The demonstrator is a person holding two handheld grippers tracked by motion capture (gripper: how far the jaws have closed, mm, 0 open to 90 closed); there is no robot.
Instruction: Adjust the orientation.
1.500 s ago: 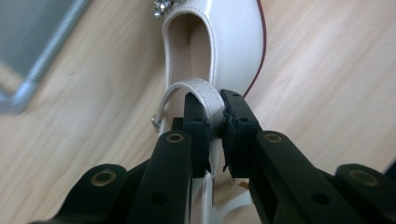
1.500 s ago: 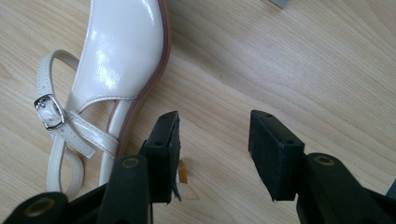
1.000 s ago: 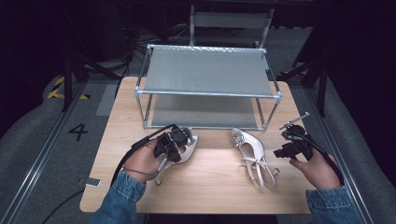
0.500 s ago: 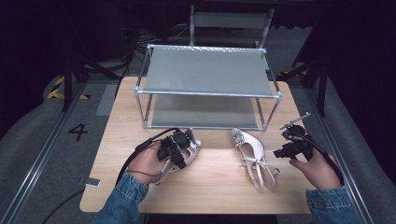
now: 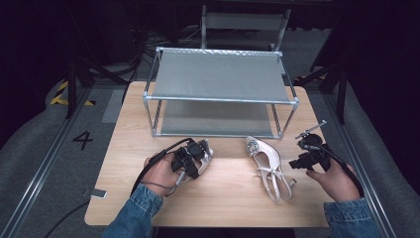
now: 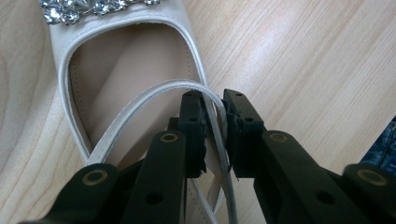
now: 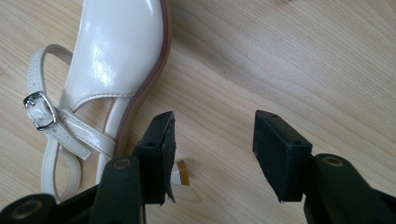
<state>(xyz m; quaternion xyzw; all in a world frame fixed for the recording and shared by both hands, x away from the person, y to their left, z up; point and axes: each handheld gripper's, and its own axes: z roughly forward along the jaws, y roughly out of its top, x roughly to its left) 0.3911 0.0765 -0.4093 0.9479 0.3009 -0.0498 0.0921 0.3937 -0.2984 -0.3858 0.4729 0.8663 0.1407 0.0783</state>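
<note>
Two cream strappy sandals lie on the wooden table. My left gripper is on the left sandal. In the left gripper view, that sandal has a jewelled toe, and the left gripper is shut on its thin straps. The right sandal lies in front of the rack. My right gripper hovers just right of it. In the right gripper view, the right gripper is open over bare wood. Beside its left jaw lie the glossy sandal, its buckle and heel tip.
A two-tier metal shoe rack with grey shelves stands at the back of the table, both shelves bare. A grey chair back stands behind it. Dark floor with a painted number 4 lies to the left.
My left hand and gripper have edged slightly to the right at the left sandal. The right gripper and right sandal have stayed where they were.
</note>
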